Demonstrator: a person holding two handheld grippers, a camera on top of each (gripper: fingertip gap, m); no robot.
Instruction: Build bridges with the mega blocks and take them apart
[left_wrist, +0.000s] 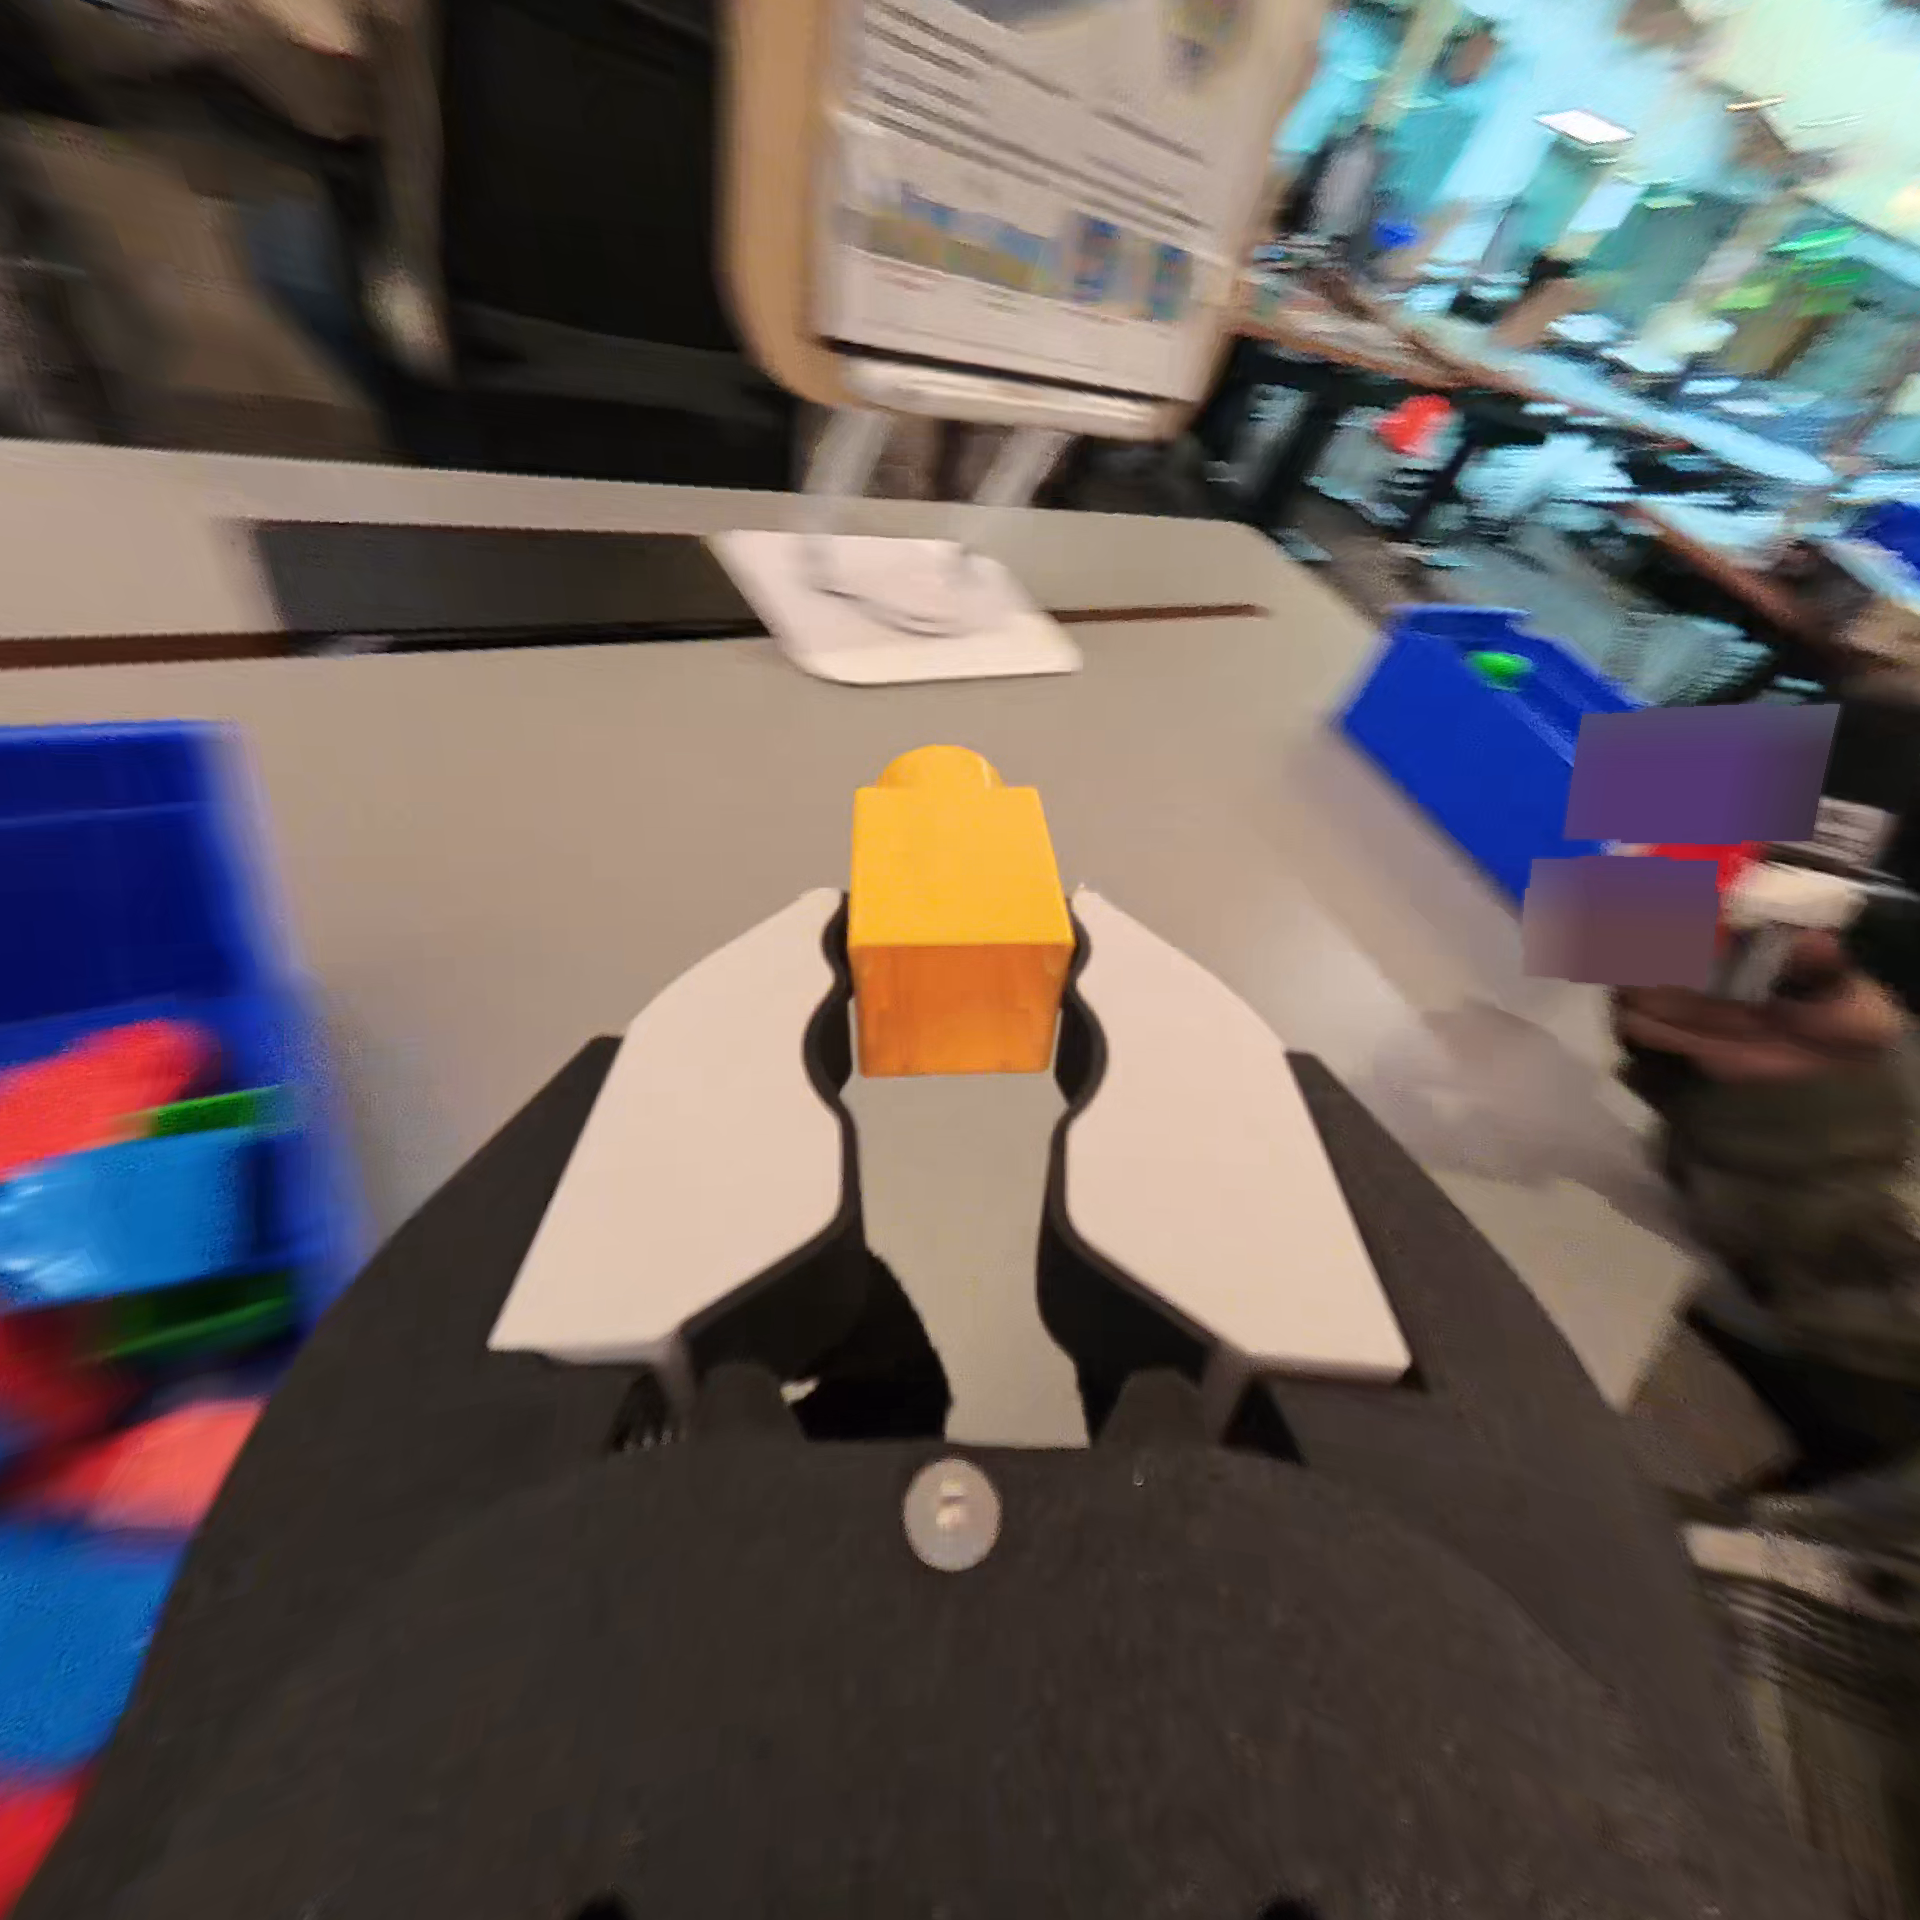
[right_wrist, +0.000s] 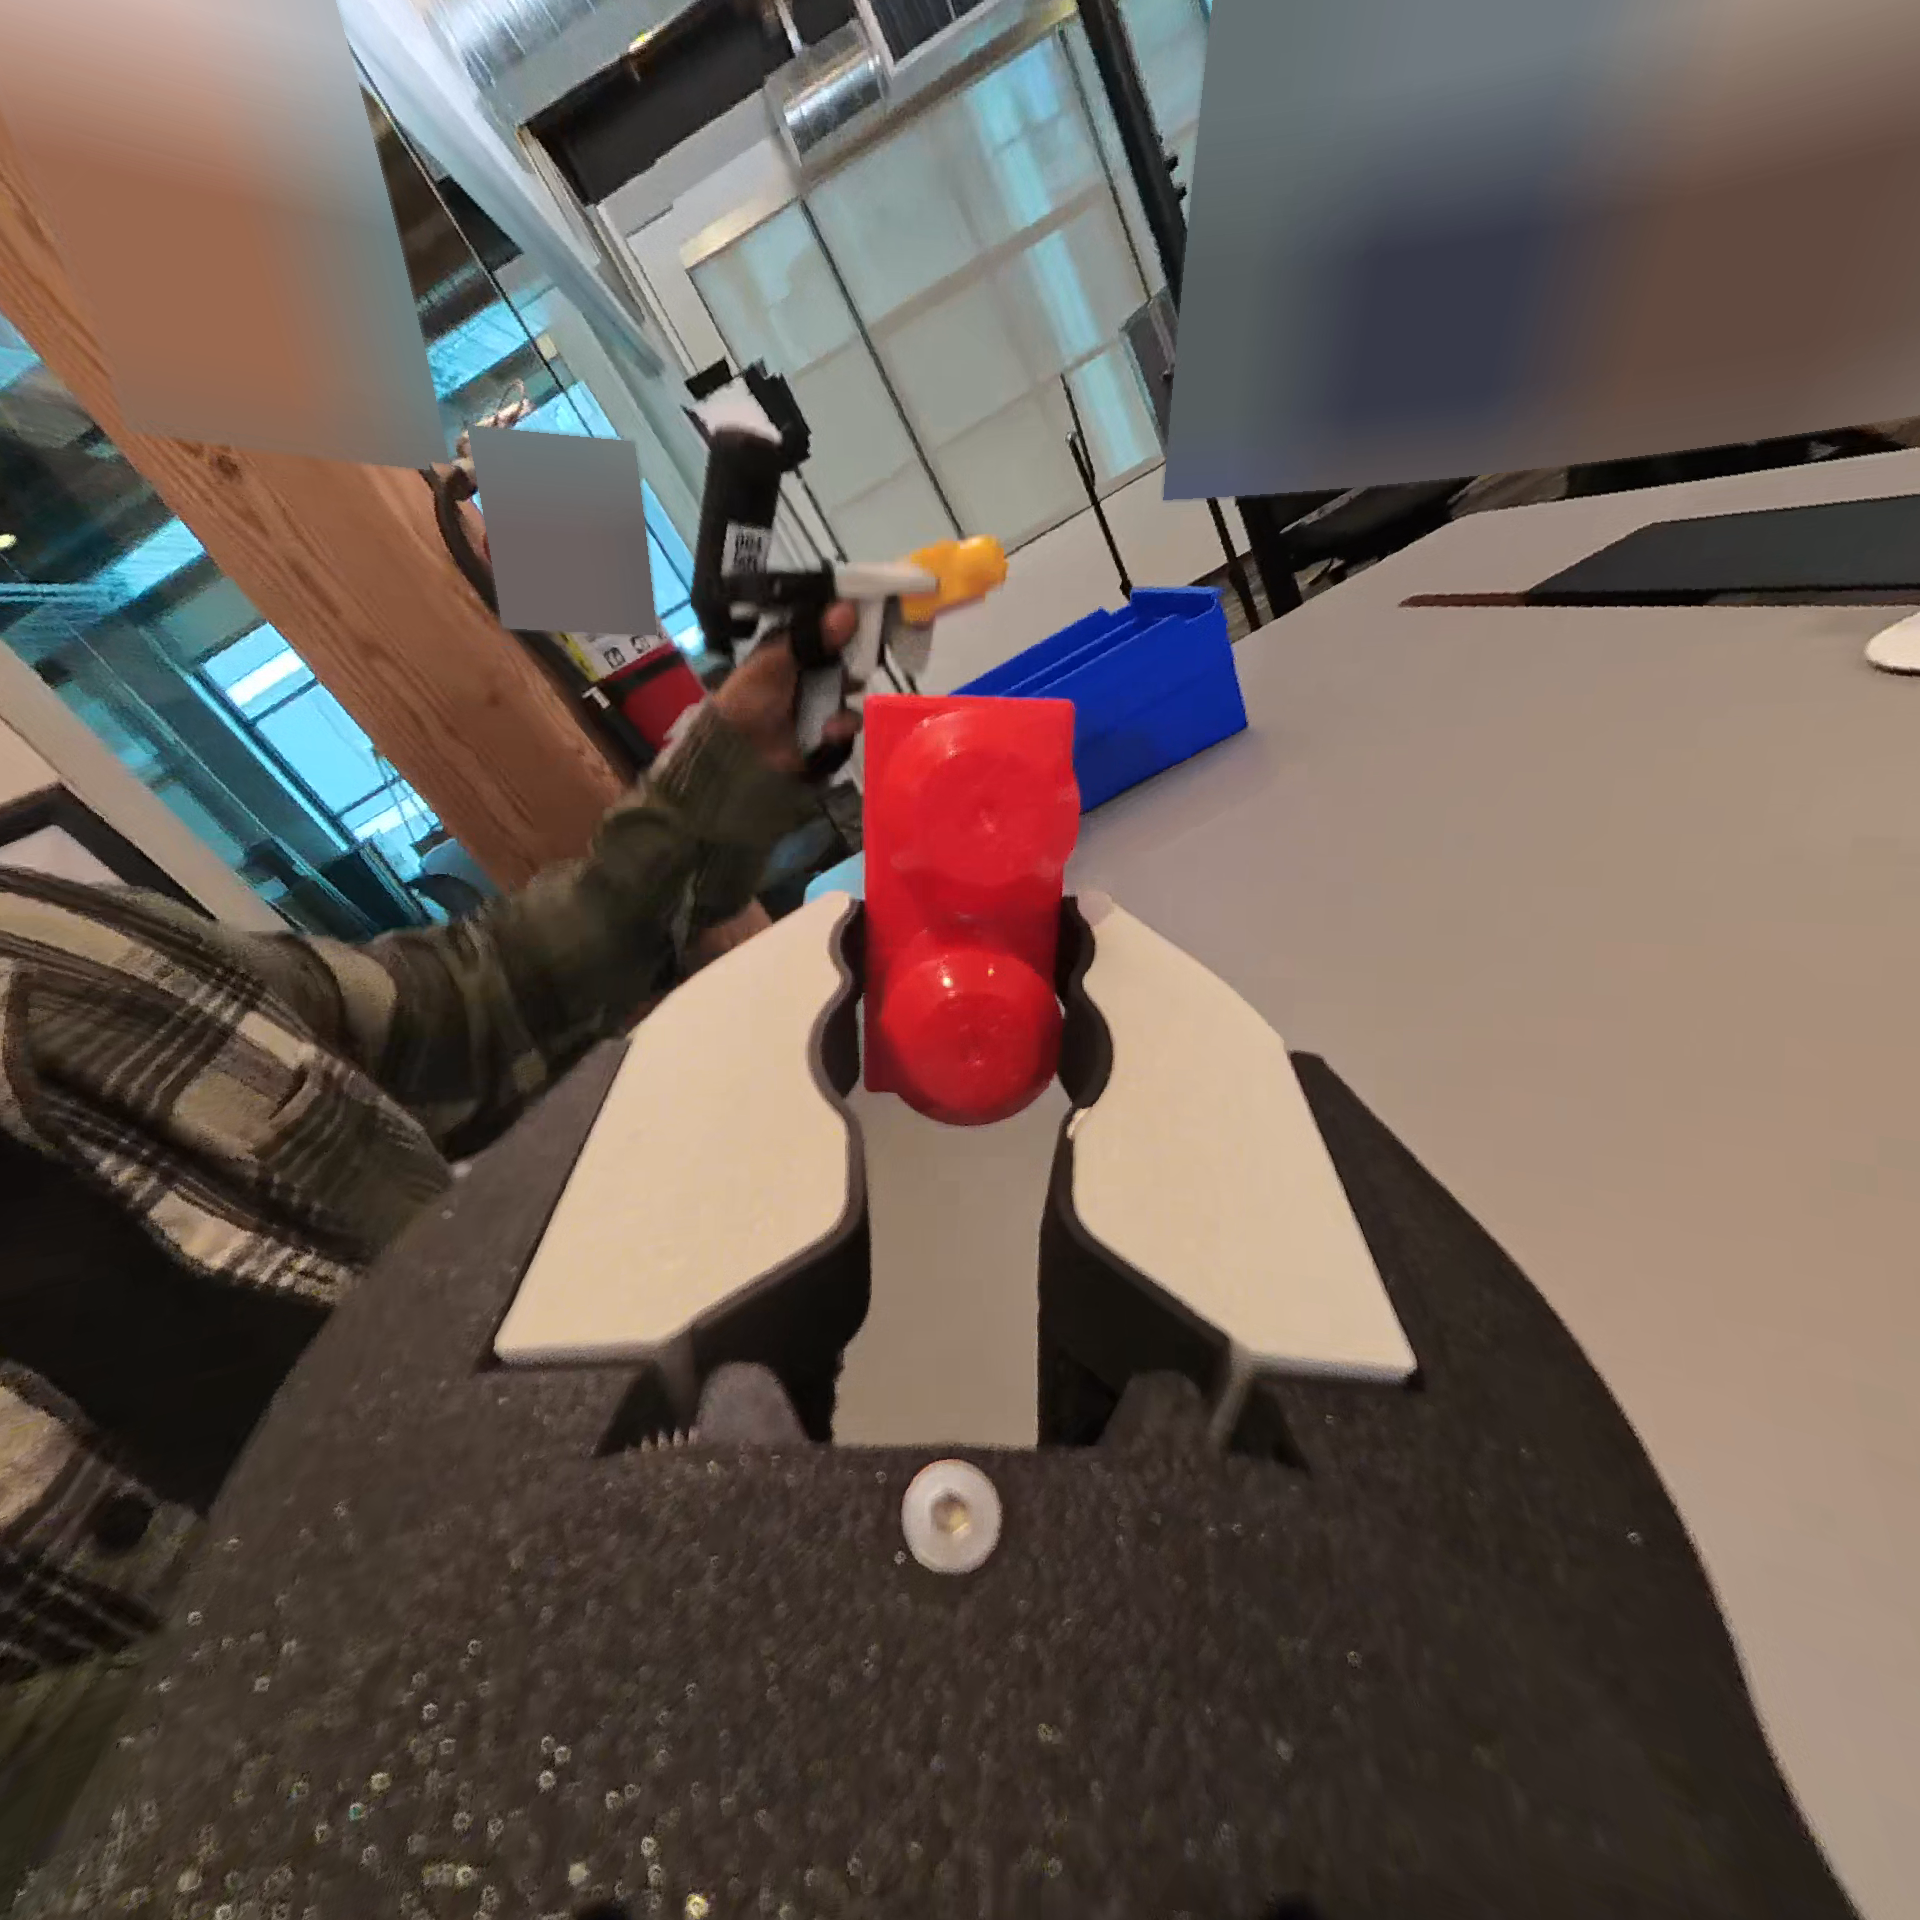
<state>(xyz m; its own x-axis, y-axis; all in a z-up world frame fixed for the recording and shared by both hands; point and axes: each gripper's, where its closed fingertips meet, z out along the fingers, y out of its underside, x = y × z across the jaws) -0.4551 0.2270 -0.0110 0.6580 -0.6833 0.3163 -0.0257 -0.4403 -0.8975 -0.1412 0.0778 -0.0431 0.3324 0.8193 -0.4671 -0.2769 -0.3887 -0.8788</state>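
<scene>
My left gripper (left_wrist: 958, 940) is shut on a yellow single-stud block (left_wrist: 956, 914) and holds it above the grey table (left_wrist: 582, 831), stud pointing away from me. My right gripper (right_wrist: 964, 945) is shut on a red two-stud block (right_wrist: 966, 894), studs facing the camera, held above the table's left edge. The left gripper with its yellow block (right_wrist: 961, 571) also shows far off in the right wrist view, held by a hand in a plaid sleeve. The right gripper's red block (left_wrist: 1725, 862) shows blurred at the right edge of the left wrist view.
A blue bin (left_wrist: 125, 1039) with red, green and blue blocks stands at the left. A second blue bin (left_wrist: 1475, 748) holding a green block stands at the table's right edge. A white stand base (left_wrist: 914, 613) and a dark mat (left_wrist: 499, 582) lie at the back.
</scene>
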